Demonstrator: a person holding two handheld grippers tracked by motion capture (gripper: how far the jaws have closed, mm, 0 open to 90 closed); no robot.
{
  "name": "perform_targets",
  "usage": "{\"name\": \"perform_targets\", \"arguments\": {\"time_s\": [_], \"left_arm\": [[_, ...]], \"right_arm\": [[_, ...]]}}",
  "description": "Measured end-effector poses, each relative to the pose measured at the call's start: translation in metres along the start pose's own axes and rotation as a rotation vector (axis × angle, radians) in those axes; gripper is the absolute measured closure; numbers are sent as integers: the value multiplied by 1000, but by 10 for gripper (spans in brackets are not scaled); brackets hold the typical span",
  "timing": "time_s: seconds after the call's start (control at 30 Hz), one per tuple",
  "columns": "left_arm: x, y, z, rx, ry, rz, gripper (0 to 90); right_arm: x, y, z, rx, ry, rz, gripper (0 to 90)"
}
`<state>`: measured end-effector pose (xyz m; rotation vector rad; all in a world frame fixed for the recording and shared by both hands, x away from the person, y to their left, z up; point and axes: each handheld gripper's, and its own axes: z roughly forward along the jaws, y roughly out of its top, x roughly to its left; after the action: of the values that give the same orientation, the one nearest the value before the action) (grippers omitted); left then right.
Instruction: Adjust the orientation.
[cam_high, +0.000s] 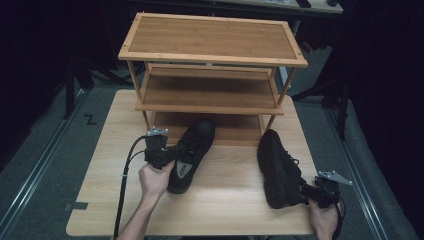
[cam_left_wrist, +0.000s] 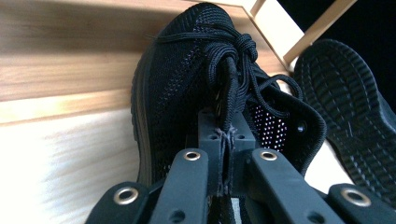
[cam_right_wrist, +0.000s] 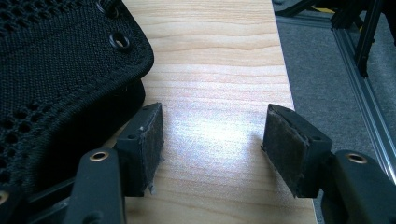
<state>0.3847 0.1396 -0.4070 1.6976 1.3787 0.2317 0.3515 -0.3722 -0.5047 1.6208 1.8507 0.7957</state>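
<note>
Right gripper (cam_right_wrist: 212, 149) sits nearest, low at the table's (cam_high: 225, 200) front right corner, jaws spread wide with nothing between them, just beside the heel of the right shoe (cam_high: 278, 167), which lies on its side. Further in, the left gripper (cam_left_wrist: 225, 144) is clamped tight on the tongue of the left shoe (cam_high: 191, 152), whose toe reaches the wooden rack's (cam_high: 210, 50) bottom shelf.

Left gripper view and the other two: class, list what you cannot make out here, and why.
- Left shoe: what the left gripper pinches, hidden between its closed fingers.
- Right shoe, right gripper view: mostly cut off by the frame edge.
- Rack bottom shelf, high view: shadowed under upper shelves.
</note>
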Motion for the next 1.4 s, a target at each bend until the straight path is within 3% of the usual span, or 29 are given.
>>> {"name": "perform_targets", "arguments": {"time_s": [0.2,0.73,0.9,1.2,1.4], "left_arm": [[3,8,15,-48,-7,-52,880],[3,27,48,-172,45,-110,879],[2,29,58,-196,77,-106,879],[2,32,75,-226,160,-47,879],[3,33,83,-245,158,-64,878]], "right_arm": [[0,0,0,0,0,-1,386],[0,0,0,-1,3,-7,386],[0,0,0,-3,3,-9,386],[0,0,0,-2,4,-9,387],[0,0,0,-2,4,-10,387]]}}
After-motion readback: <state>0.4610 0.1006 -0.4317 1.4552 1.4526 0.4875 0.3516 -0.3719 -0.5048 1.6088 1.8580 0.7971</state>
